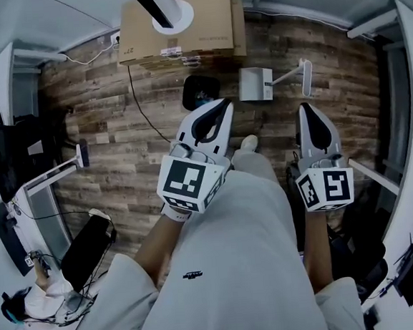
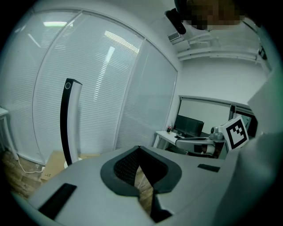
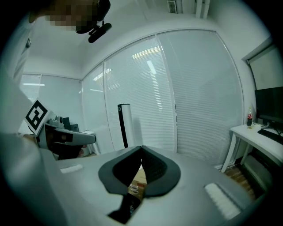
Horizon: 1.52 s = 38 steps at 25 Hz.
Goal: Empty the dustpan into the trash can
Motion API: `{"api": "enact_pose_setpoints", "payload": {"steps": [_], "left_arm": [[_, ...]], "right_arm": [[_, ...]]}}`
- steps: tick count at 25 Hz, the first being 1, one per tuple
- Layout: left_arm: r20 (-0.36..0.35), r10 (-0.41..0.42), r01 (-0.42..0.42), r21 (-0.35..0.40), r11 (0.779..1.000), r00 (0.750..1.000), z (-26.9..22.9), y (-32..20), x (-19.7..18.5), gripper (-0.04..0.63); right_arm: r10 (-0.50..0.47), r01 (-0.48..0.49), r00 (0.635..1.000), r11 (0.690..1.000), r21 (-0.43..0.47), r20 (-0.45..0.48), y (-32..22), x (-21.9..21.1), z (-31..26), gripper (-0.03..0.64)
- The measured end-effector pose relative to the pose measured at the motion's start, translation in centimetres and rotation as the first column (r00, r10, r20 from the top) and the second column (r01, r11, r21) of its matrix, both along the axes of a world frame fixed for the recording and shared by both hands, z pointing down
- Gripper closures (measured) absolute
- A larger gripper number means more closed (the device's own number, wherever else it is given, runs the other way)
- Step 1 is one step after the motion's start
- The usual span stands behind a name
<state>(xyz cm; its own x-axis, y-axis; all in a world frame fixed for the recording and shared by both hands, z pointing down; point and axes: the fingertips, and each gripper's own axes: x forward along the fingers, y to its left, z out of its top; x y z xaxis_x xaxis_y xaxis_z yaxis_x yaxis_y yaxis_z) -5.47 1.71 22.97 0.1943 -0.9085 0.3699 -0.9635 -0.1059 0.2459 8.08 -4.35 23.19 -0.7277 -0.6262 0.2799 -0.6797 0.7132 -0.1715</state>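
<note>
We start at the ribbed black pads of the left gripper: they are pressed together with nothing between them, and only floor shows through the slit below. The right gripper is the same, its dark pads clenched on empty air. Both tools sit in front of our white-clad body, pointing towards 12 o'clock and well above the brown wood-plank floor. We judge this to be a carrying or resting pose, not a working one. The flat grey-white square pan with a thin white handle, which we take to be the dustpan, lies on the floor at about 2 o'clock from the left gripper's tip, apart from both grippers. A small round black container, probably the trash can, stands at 12 o'clock from that tip, near the pan, which would make for a short tip. At 12 o'clock along the far edge lies a flat brown cardboard box, with the slim black-and-white tower on a round white base standing on it. We count two grippers, two marker cubes, one pan, one bin and one tower. We count at least one box, with perhaps a second behind it.
</note>
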Motion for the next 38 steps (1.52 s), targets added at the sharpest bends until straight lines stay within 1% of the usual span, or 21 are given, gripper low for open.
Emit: {"api": "enact_pose_setpoints", "payload": {"steps": [6, 12, 18, 21, 23, 26, 30, 38], "left_arm": [[0.007, -0.032, 0.031, 0.025, 0.999, 0.999, -1.5, 0.8, -1.0, 0.589], [0.010, -0.050, 0.049, 0.049, 0.998, 0.999, -2.8, 1.6, -1.9, 0.589], [0.023, -0.042, 0.041, 0.058, 0.997, 0.999, -3.0, 1.5, -1.5, 0.589], [0.007, -0.046, 0.046, 0.055, 0.997, 0.999, -3.0, 1.5, -1.7, 0.589], [-0.002, -0.046, 0.046, 0.055, 0.997, 0.999, -3.1, 1.5, -1.6, 0.589], [0.010, -0.049, 0.048, 0.058, 0.997, 0.999, -3.2, 1.5, -1.7, 0.589], [0.012, -0.064, 0.063, 0.064, 0.996, 0.998, -3.3, 1.7, -2.1, 0.589], [0.022, -0.068, 0.066, 0.062, 0.996, 0.997, -3.4, 1.9, -2.1, 0.589]], "right_arm": [[-0.021, 0.020, 1.000, 0.999, 0.028, 0.010, 0.8, 0.0, -1.9, 0.604], [-0.018, 0.017, 1.000, 0.998, 0.055, 0.012, 1.5, 0.1, -3.3, 0.604], [-0.009, 0.008, 1.000, 0.997, 0.081, 0.017, 1.5, 1.0, -4.2, 0.606], [-0.005, 0.003, 1.000, 0.996, 0.094, 0.020, 1.6, 1.0, -4.4, 0.606], [0.000, -0.002, 1.000, 0.995, 0.097, 0.020, 1.5, 1.3, -4.4, 0.606], [-0.001, -0.001, 1.000, 0.996, 0.093, 0.016, 1.6, 1.4, -4.2, 0.606], [-0.017, 0.016, 1.000, 0.996, 0.092, 0.007, 1.9, 1.0, -4.1, 0.606], [-0.047, 0.046, 0.999, 0.995, 0.086, 0.002, 2.1, 0.0, -3.7, 0.606]]}}
